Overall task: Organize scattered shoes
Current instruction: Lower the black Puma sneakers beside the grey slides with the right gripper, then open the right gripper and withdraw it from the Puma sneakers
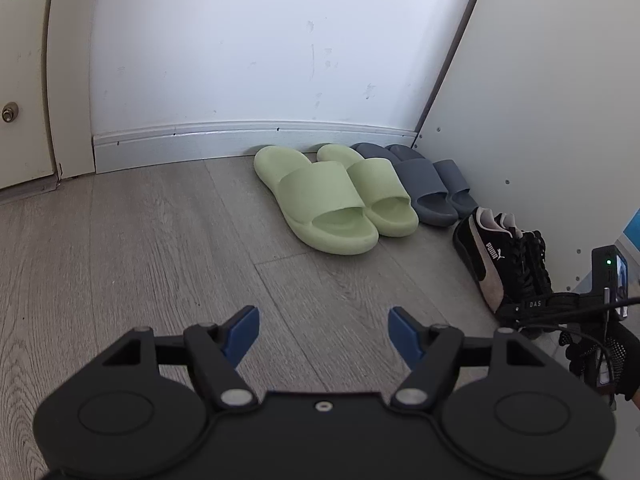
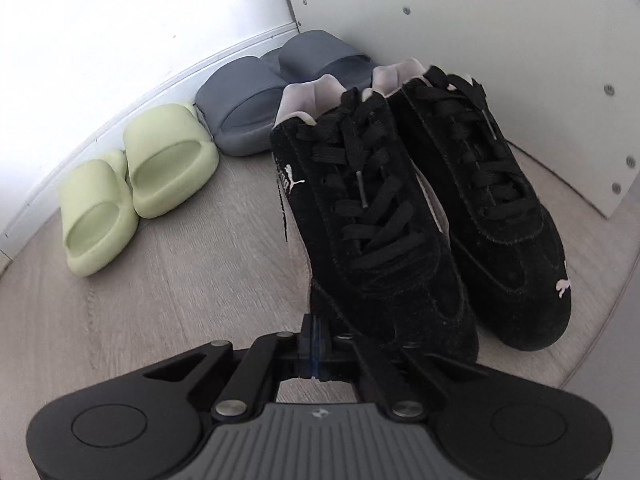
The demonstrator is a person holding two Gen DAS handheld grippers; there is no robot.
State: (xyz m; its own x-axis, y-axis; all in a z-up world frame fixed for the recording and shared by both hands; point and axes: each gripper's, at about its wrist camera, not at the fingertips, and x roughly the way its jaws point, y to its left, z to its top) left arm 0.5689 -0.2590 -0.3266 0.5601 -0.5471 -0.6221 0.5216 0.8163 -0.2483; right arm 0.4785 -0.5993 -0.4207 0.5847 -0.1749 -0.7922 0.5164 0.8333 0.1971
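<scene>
Right wrist view: right tongs [image 2: 316,350] pinched closed at the near-left sneaker [image 2: 372,224] toe, sneakers pointing heel-far beside the slides; left tongs [image 1: 322,334] spread wide, empty.

Soft, even daylight fills both views, bright enough that the plain white wall [image 1: 240,48] glows almost blown out, and in the right wrist view it flares to pure white at upper left. Shadows stay faint: a thin dark line under the pale green foam slides [image 1: 332,200], a soft patch beneath the black suede lace-up sneakers [image 2: 420,208]. Their suede swallows detail into near-black. Fisheye bending curves the white skirting board [image 1: 240,136] and bows the grey wood-grain floor [image 1: 140,240]; dark vignette corners creep in. Close-up black gripper bodies look slightly soft, and the right view is hazier overall
</scene>
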